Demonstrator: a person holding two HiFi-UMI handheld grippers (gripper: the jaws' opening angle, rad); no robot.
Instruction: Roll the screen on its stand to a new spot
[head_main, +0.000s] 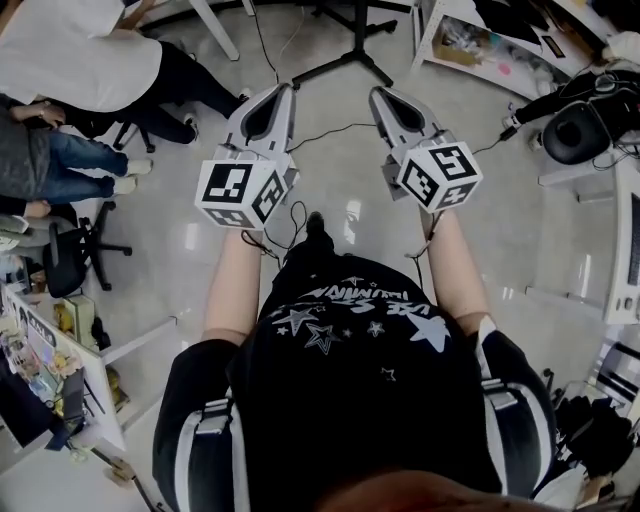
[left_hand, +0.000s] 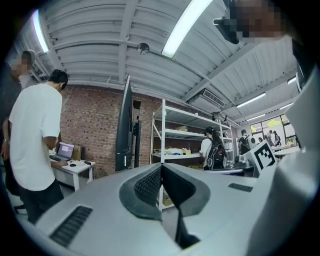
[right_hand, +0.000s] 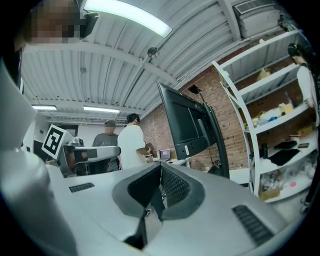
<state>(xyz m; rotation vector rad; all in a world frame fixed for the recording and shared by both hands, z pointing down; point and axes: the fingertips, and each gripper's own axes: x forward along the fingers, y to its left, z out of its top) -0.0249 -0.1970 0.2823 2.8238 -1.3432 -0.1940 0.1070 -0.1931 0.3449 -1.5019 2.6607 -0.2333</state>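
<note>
Evidently the approach is the step in hand, and nothing has been taken hold of yet. The left gripper (head_main: 285, 88) and the right gripper (head_main: 378, 92) are held out side by side over the pale floor. Each gripper's own view shows its jaws pressed together at the tips with nothing between them.

Just ahead of both tips, a thin black cable (head_main: 335, 128) trails across the floor. Beyond it spread the black legs of the stand base (head_main: 357, 45). The screen (left_hand: 123, 127) rises ahead and slightly left of the left gripper, seen nearly edge-on, and its stand column (left_hand: 136, 135) is just behind it. From the right gripper it sits ahead and slightly right, dark face showing.

The next move probably calls for closing the gap and parting the jaws to clamp the column, or bracing against it to push.

A person in a white T-shirt (left_hand: 35, 140) stands left of the screen at a desk (left_hand: 75, 167) with a laptop (left_hand: 65, 150). A white shelving rack (left_hand: 182, 134) stands to its right, before a brick wall (left_hand: 92, 125). The cable could snag the base, and the rack and the person limit where it can roll.
</note>
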